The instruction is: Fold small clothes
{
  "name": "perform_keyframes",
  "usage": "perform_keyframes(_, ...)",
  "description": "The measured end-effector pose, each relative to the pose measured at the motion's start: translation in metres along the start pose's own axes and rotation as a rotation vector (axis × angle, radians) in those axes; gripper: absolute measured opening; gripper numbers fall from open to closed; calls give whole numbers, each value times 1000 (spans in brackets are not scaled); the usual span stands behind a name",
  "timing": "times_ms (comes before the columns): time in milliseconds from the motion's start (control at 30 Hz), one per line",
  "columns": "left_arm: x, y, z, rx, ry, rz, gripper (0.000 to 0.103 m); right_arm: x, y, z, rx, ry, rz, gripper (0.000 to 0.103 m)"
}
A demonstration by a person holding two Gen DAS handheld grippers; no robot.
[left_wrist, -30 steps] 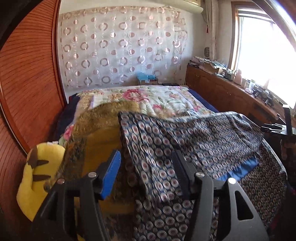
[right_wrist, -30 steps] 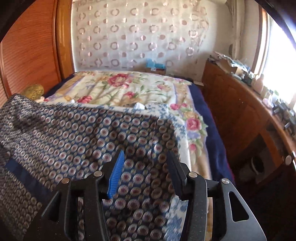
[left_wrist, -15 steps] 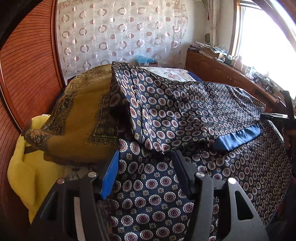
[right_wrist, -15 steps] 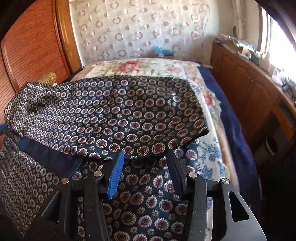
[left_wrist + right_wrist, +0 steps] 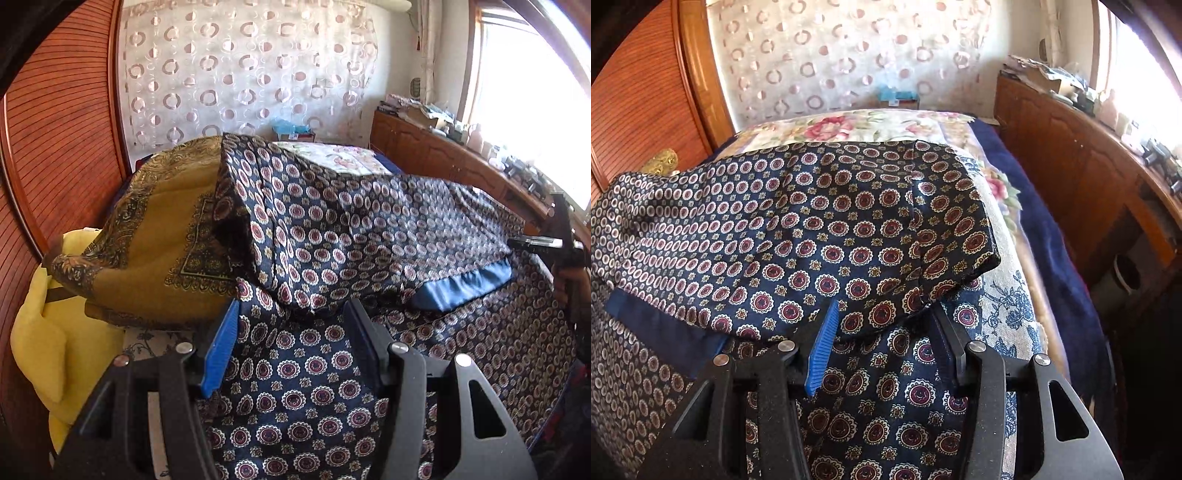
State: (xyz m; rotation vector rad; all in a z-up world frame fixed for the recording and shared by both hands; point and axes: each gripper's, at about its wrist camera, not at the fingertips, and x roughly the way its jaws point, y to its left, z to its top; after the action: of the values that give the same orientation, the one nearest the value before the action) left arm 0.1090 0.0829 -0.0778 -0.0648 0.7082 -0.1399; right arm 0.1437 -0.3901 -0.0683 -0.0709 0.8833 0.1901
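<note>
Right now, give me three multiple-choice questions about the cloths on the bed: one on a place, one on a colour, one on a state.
1. In the left wrist view, where is the mustard cloth?
A. Left of the navy patterned cloth
B. On the wooden cabinet
C. Hanging from the curtain

2. What colour is the plain band along the navy patterned cloth's turned-over edge?
A. Red
B. White
C. Blue

3. How does the navy patterned cloth lie?
A. Rolled into a tube
B. Folded over itself, in two layers
C. Spread flat in one layer

Answers:
1. A, its gold fabric meets the navy cloth's left edge.
2. C, the strip is plain blue against the pattern.
3. B, an upper layer overlaps the lower one near the camera.
</note>
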Motion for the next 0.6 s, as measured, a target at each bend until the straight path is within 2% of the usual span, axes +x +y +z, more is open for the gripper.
perform_keyframes(267,-20,10,22,-11,-88,36,57,3,8,0,-27,4,-34,49)
perform_keyframes(300,-22,11,26,-8,-100,34,53,2,7,0,-25,4,-34,49)
perform_keyframes(333,-22,11,29,-4,-108,31,42,2,7,0,-25,4,-35,49)
perform_keyframes(400,-20,12,37,5,-110,37,33,3,8,0,-27,3,-37,49)
perform_keyframes(500,-11,11,46,27,-96,59,30,2,10,-1,-28,2,-40,49)
perform_keyframes(600,6,16,50,22,-45,92,30,2,10,-1,-29,3,-42,49)
